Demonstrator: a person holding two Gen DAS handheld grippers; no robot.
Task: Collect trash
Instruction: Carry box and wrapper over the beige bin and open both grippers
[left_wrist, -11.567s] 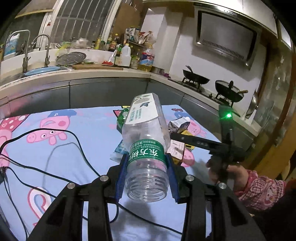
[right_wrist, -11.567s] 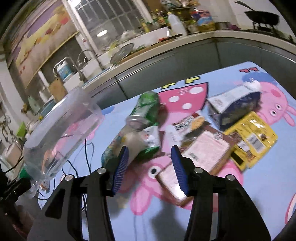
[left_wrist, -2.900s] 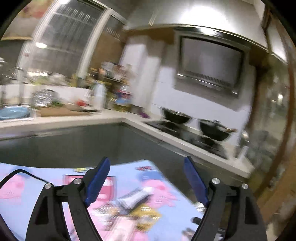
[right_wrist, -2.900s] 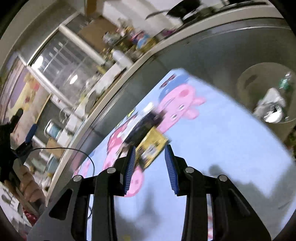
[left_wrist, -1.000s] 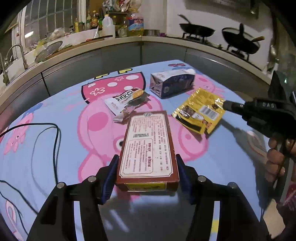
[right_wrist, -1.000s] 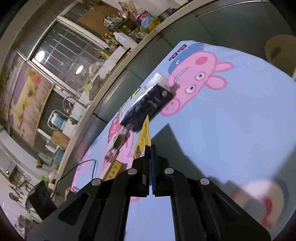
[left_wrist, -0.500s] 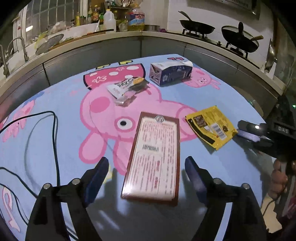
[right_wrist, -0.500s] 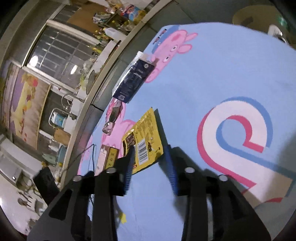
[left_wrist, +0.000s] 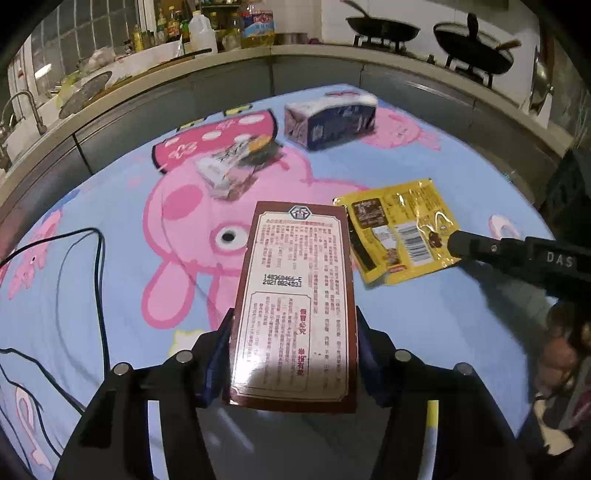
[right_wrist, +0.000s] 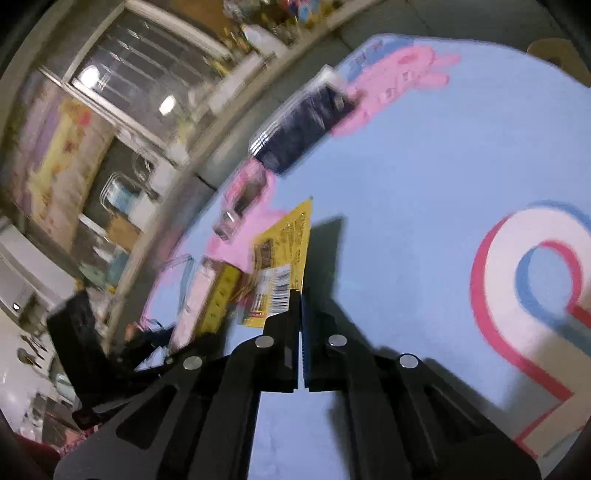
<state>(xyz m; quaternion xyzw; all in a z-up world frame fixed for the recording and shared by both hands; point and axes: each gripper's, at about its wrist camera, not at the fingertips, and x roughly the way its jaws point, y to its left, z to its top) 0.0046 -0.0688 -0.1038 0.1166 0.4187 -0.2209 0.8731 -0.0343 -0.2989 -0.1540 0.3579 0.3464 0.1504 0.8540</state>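
On a cartoon-print bench (left_wrist: 436, 325), the left hand-held gripper (left_wrist: 293, 354), just closed, clamps a stiff, light box (left_wrist: 295, 295) by its long edges, while the right hand-held gripper (right_wrist: 300, 306), just closed, pinches a thin, crinkly yellow packet (right_wrist: 286, 254) at its corner.

The right wrist view is motion-blurred: the dark carton (right_wrist: 303, 125) beyond the right hand-held gripper (right_wrist: 300, 295) is smeared, its print unreadable. The brown box (left_wrist: 295, 306) hides the left hand-held gripper (left_wrist: 293, 325) pads.
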